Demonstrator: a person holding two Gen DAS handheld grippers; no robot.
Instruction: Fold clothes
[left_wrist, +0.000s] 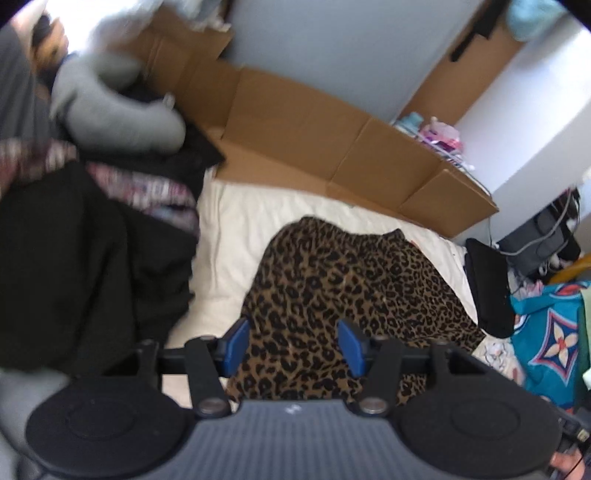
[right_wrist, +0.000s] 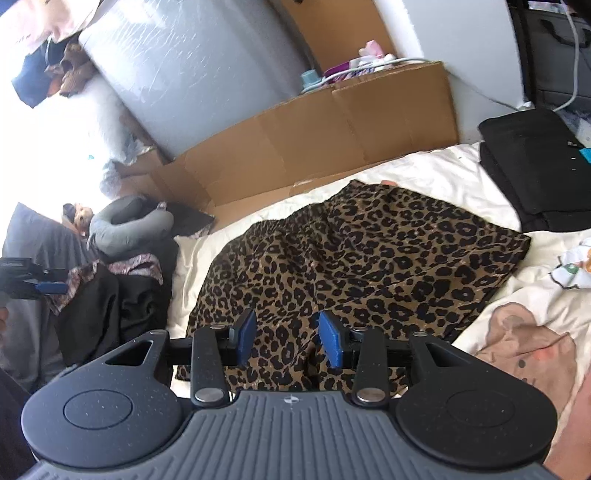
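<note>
Both tongs, left (left_wrist: 293, 347) and right (right_wrist: 288, 339), gape, hiding the leopard-print garment's (right_wrist: 354, 254) near hem

Open strip of white sheet (left_wrist: 229, 258) between leopard garment (right_wrist: 354, 258) and dark clothes pile (left_wrist: 85, 266) on the left. Blocked at far side by cardboard (right_wrist: 317, 140) along the wall. Hemmed at right by black bag (right_wrist: 535, 166). Bare sheet near right, beside printed cloth (right_wrist: 524, 339).

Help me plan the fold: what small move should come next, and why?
Probably lower the right gripper and close on the near edge of the leopard-print garment: both grippers are open, empty, and the garment lies spread on the white bedding.
</note>
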